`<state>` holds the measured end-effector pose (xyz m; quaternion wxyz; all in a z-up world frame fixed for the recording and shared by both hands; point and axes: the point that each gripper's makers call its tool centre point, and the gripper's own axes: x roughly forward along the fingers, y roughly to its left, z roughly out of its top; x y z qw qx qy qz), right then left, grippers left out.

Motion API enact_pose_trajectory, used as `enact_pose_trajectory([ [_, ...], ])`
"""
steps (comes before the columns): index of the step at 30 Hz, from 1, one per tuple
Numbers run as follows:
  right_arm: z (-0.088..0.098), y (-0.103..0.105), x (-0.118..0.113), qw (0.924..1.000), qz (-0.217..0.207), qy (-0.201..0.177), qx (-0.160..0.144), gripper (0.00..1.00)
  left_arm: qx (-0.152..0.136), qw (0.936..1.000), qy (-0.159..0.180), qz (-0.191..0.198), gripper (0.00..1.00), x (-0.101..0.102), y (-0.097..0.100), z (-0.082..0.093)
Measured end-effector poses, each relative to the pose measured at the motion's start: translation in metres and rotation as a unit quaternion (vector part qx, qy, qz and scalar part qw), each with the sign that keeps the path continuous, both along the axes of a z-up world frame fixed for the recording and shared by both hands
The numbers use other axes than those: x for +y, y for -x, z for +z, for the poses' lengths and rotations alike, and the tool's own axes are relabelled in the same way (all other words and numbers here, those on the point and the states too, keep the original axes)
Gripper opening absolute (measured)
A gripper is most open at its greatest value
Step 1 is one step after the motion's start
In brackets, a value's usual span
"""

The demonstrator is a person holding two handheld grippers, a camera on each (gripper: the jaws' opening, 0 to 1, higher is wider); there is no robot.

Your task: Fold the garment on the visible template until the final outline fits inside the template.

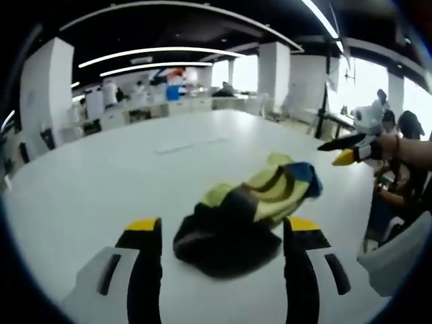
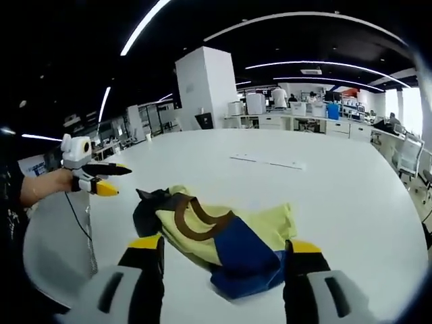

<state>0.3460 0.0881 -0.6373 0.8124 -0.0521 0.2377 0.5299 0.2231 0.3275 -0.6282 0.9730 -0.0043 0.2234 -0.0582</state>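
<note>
The garment [image 1: 246, 212] lies crumpled in a heap on the white tabletop [image 1: 101, 182], yellow, blue, brown and dark cloth bunched together, just beyond my two tools. My left tool [image 1: 223, 233] hovers near it with its jaws spread wide and pinching nothing. My right tool [image 2: 223, 250] is likewise spread, empty, just short of the heap's near edge.
</note>
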Motion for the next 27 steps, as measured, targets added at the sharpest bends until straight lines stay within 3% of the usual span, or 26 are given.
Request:
enact_pose_trajectory([
  [5, -0.009, -0.012, 0.001, 1.0, 0.005, 0.005, 0.006, 0.58, 0.017, 0.9998, -0.004, -0.006, 0.66, 0.001, -0.011, -0.014],
  [15, -0.036, -0.032, -0.002, 0.9989, 0.02, 0.042, 0.006, 0.48, 0.033, 0.9993, 0.005, -0.015, 0.56, 0.001, -0.036, -0.032],
  [20, -0.045, -0.038, -0.004, 0.9982, 0.025, 0.054, 0.013, 0.39, 0.065, 0.9976, 0.003, -0.022, 0.43, 0.001, -0.041, -0.05],
  [24, -0.048, -0.041, -0.007, 0.9977, 0.028, 0.06, 0.014, 0.31, 0.072, 0.9971, 0.018, -0.02, 0.36, 0.001, -0.044, -0.057],
  [27, -0.054, -0.044, -0.01, 0.9967, 0.031, 0.075, 0.007, 0.29, 0.086, 0.9959, 0.027, -0.01, 0.25, 0.004, -0.043, -0.065],
])
